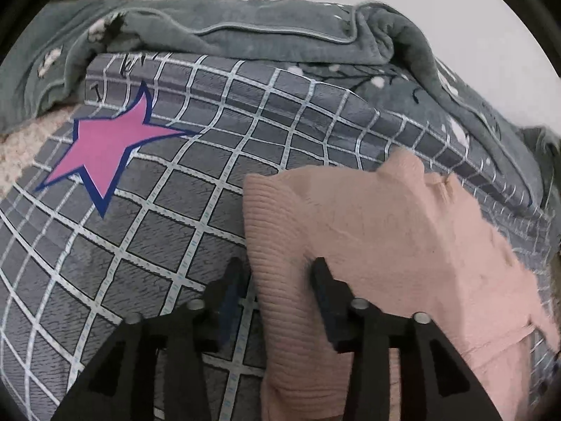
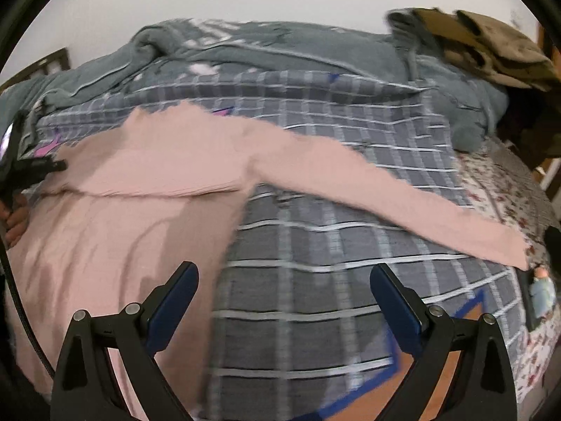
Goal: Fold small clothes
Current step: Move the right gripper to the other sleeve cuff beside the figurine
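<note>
A small pale pink knit sweater (image 2: 147,161) lies on a grey grid-patterned bedspread (image 2: 333,231). One sleeve (image 2: 403,203) stretches out to the right. In the left wrist view my left gripper (image 1: 278,272) has its jaws partly closed around the sweater's ribbed edge (image 1: 277,231), with fabric between the fingers. The left gripper also shows at the left edge of the right wrist view (image 2: 35,168), at the sweater's side. My right gripper (image 2: 284,277) is wide open and empty, above the bedspread just right of the sweater's body.
A grey-green blanket (image 1: 245,31) is bunched along the back of the bed. A pink star print (image 1: 108,144) marks the bedspread. A floral sheet (image 2: 508,189) and a brown garment (image 2: 491,45) lie at the right. White wall behind.
</note>
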A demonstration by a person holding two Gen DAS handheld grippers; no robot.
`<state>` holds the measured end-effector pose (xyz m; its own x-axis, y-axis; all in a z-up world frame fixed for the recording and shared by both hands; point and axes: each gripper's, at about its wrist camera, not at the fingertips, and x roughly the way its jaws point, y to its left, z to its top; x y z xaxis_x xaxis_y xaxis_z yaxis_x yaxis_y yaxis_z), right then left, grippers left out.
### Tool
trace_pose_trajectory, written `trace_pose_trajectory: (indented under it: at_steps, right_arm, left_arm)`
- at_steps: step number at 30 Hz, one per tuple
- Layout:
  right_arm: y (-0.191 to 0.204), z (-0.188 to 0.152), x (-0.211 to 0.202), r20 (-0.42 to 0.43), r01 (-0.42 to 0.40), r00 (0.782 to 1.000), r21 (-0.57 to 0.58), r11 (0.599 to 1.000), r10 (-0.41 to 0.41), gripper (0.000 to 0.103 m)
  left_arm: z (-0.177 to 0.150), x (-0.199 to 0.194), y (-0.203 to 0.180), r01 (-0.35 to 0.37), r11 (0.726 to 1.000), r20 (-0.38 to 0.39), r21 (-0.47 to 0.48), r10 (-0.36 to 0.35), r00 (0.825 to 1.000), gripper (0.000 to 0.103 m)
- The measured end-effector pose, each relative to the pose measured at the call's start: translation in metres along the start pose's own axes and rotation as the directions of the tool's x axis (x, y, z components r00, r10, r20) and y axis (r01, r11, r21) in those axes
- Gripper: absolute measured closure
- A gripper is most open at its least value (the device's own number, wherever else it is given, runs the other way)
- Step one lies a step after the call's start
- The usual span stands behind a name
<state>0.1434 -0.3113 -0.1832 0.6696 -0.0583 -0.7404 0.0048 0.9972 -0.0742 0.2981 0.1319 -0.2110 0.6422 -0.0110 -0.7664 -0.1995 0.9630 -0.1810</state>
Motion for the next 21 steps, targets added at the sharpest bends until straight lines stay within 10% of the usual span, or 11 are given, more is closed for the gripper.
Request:
trace_pose_trajectory:
  at_steps: [2, 12, 21]
  right_arm:
    - [-0.021, 0.0, -0.002, 0.015, 0.032, 0.999, 0.033, 0.999, -0.032, 0.009]
    - [-0.132, -0.013, 0.008, -0.023, 0.103, 0.995, 0.247, 0.964, -0.1, 0.058]
    - [-0.204, -0.036, 0.013, 0.019, 0.034, 0.999, 0.48, 0.877, -0.049, 0.058]
  left_arm:
    - [-0.004, 0.001, -0.009, -0.018, 0.998, 0.002, 0.052, 0.018, 1.0, 0.038]
    - [-0.01, 0.005, -0.021, -0.065, 0.991, 0.024, 0.115, 0.062, 0.998, 0.032]
    - [-0.011, 0.009, -0.028, -0.095, 0.986, 0.024, 0.141, 0.092, 0.995, 0.029]
